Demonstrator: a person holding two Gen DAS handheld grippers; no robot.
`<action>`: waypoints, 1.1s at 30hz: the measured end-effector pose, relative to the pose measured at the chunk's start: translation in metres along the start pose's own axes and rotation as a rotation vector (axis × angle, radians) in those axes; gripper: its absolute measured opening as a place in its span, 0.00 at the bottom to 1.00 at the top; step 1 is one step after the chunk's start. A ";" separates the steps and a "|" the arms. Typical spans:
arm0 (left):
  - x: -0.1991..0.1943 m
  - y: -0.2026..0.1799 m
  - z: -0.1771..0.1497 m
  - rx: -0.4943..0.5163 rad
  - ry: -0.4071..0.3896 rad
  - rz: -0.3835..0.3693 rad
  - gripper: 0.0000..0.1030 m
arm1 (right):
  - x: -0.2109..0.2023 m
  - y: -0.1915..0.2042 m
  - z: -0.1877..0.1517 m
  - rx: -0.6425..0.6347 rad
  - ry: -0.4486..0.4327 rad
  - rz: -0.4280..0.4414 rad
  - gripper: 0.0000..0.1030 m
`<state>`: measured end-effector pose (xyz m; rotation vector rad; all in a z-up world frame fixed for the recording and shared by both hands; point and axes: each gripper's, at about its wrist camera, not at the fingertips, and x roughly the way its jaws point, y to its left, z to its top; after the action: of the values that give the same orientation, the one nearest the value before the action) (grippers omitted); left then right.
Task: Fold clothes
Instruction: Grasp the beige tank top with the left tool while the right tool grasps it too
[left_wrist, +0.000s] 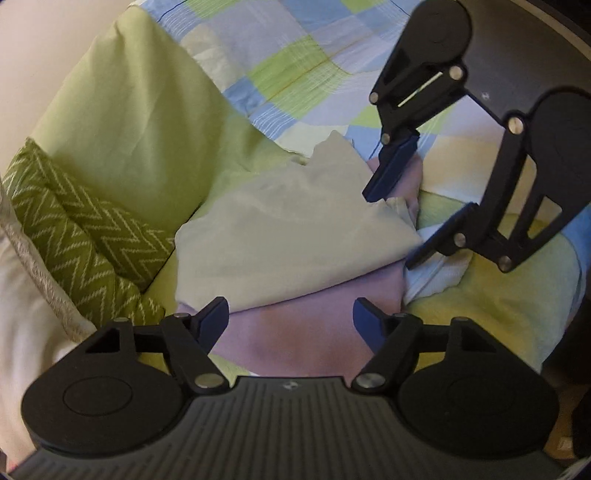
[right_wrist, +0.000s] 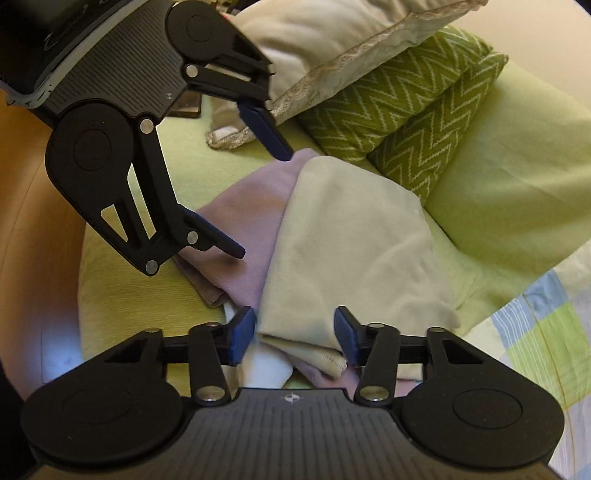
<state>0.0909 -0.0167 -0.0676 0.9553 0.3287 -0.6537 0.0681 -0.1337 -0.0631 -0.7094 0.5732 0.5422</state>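
A folded cream garment (left_wrist: 295, 229) (right_wrist: 351, 240) lies on top of a folded lilac garment (left_wrist: 306, 332) (right_wrist: 251, 206) on a green bedspread. A white cloth (left_wrist: 439, 273) (right_wrist: 266, 369) peeks out beneath them. My left gripper (left_wrist: 291, 321) (right_wrist: 262, 203) is open and hovers over the lilac garment's near edge, with nothing held. My right gripper (right_wrist: 293, 332) (left_wrist: 391, 229) is open too. Its fingers straddle the stitched corner of the cream garment at the opposite end of the stack.
A green zigzag pillow (left_wrist: 85, 236) (right_wrist: 402, 110), a plain light-green pillow (left_wrist: 129, 129) (right_wrist: 509, 166) and a cream lace-trimmed pillow (right_wrist: 332, 40) border the stack. A checked quilt (left_wrist: 295, 66) (right_wrist: 546, 332) lies beyond. A wooden surface (right_wrist: 33, 221) runs along the bed's side.
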 end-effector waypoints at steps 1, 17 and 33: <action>0.002 -0.001 -0.002 0.027 -0.013 0.002 0.70 | 0.003 -0.002 0.000 -0.003 0.000 0.000 0.26; 0.012 0.040 0.052 0.070 -0.075 0.140 0.07 | -0.084 -0.059 0.018 0.118 -0.229 -0.173 0.03; -0.177 0.040 0.217 0.055 -0.519 0.063 0.04 | -0.345 -0.101 0.001 0.308 -0.452 -0.460 0.02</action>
<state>-0.0236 -0.1166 0.1712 0.8102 -0.1788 -0.8281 -0.1153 -0.2873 0.2059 -0.3852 0.0567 0.1644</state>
